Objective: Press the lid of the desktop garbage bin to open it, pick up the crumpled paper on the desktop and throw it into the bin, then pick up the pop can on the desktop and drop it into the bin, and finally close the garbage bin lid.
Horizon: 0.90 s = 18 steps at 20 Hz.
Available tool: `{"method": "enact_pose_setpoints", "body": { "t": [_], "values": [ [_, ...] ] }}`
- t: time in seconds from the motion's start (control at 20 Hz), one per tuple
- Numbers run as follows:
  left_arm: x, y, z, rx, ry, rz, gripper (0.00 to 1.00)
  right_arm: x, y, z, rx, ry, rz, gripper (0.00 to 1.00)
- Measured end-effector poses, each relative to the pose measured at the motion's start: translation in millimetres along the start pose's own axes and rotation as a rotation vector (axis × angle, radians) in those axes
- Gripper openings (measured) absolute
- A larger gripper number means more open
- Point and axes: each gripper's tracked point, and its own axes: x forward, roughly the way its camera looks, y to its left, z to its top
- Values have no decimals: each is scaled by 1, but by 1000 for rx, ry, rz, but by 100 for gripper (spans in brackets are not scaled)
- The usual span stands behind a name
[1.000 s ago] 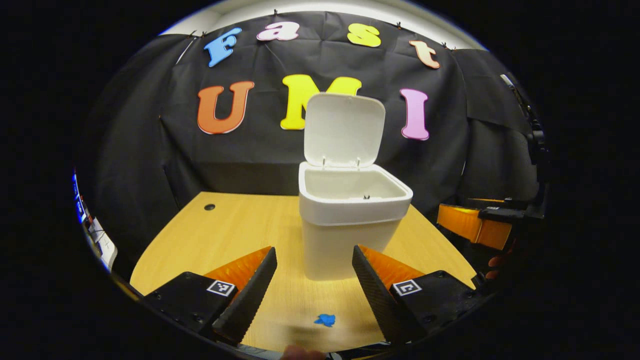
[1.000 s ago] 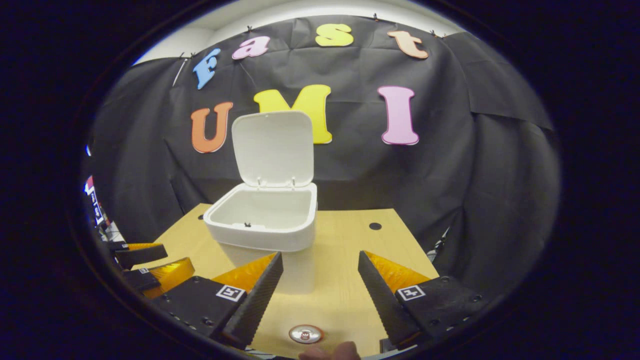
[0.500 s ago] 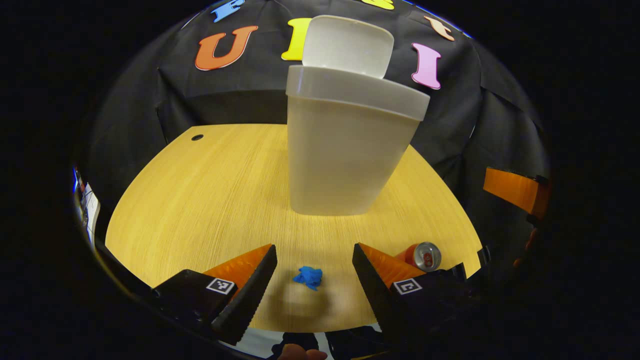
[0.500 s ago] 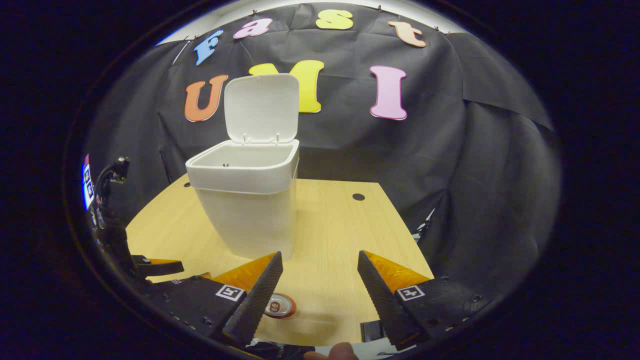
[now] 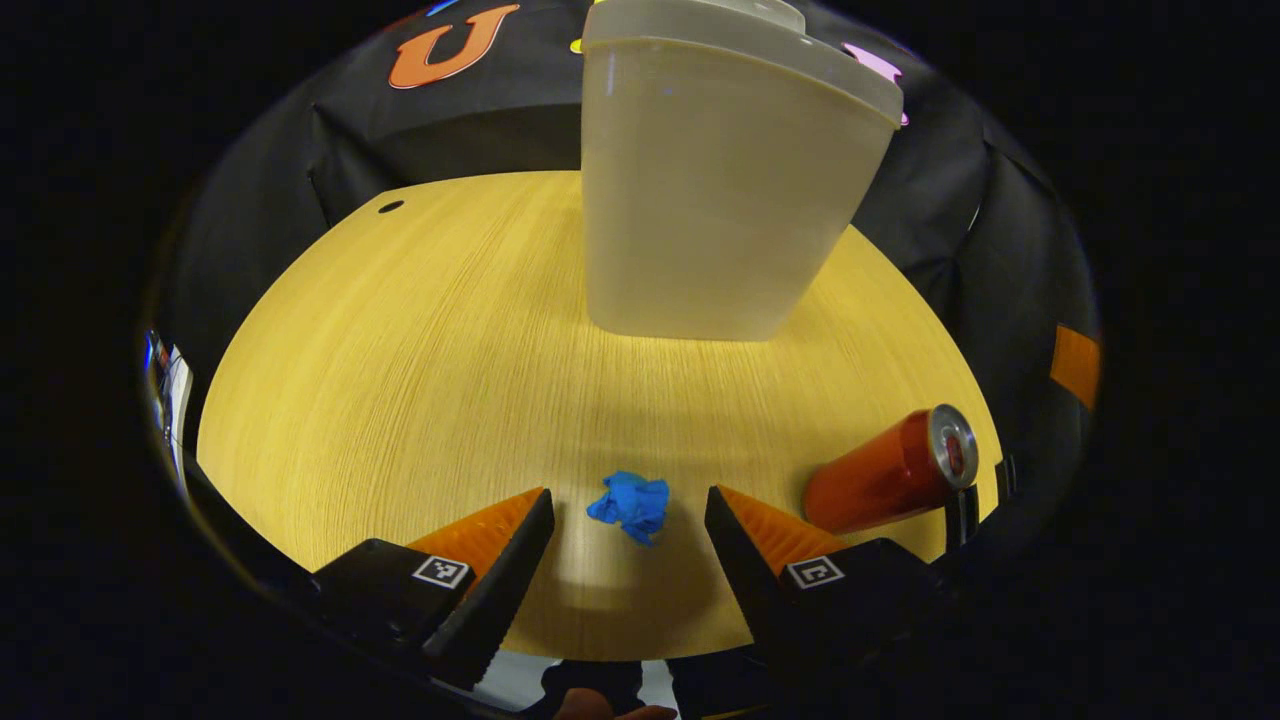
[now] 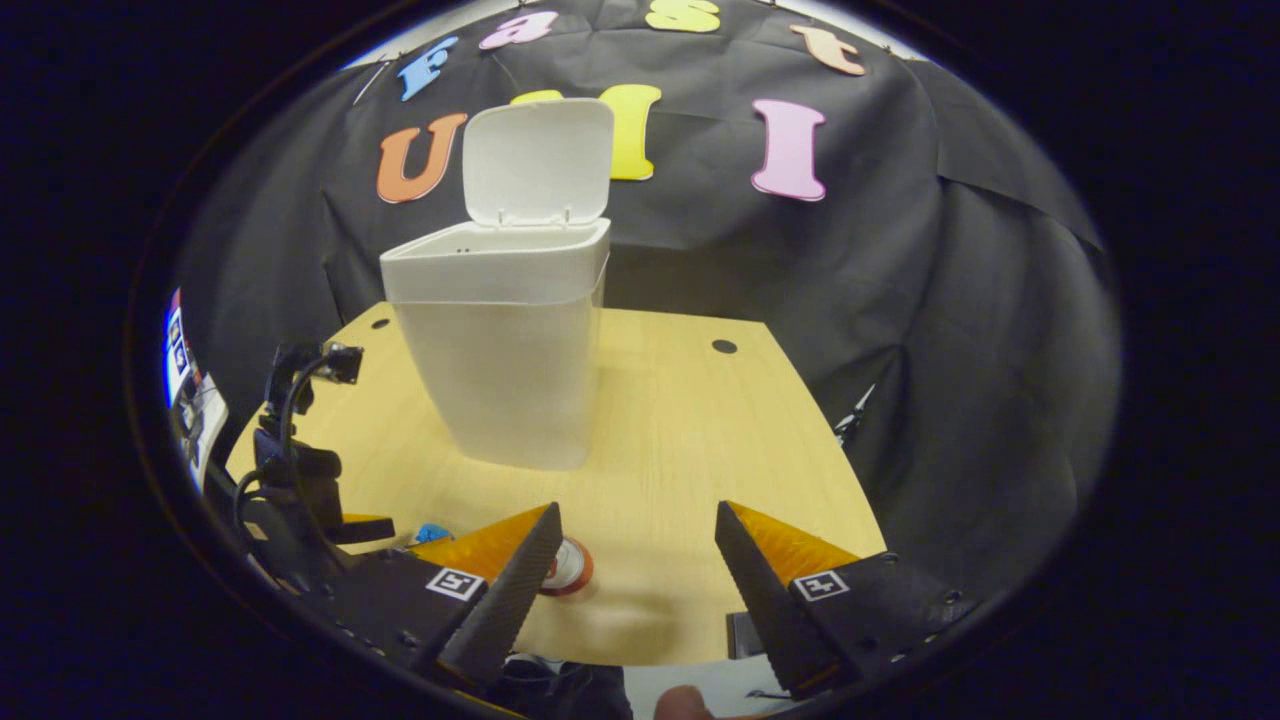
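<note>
Down to the blue paper, lid already up

In the left gripper view, the left gripper point(image 5: 627, 535) has dropped low since a moment ago. Its claw is wide open and holds nothing. The crumpled paper point(image 5: 631, 505) now sits low in the middle of the frame, right between the two fingers, when before it was at the very bottom edge. The pop can point(image 5: 890, 470) lies on its side at the lower right. The bin point(image 5: 715, 190) now fills the top middle. I think the paper grab comes next.

In the right gripper view, the right gripper point(image 6: 635, 565) is open too and has sunk a little. The lid point(image 6: 538, 160) stands up at the upper left, on the yellow table point(image 6: 680, 420).
</note>
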Motion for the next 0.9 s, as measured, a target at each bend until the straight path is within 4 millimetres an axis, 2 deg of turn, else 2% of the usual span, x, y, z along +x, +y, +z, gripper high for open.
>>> {"method": "enact_pose_setpoints", "body": {
  "t": [0.2,0.55,0.75,0.9],
  "values": [
    [8,6,-7,-3,30,16,100,-4,1,-20,39,44,-4,96],
    [20,8,-10,7,49,21,81,-6,8,-46,45,97,22,96],
    [24,16,-3,42,32,26,64,-12,12,-60,53,128,27,96],
    [27,21,1,55,21,32,44,-13,13,-68,62,148,32,96]
  ]
}}
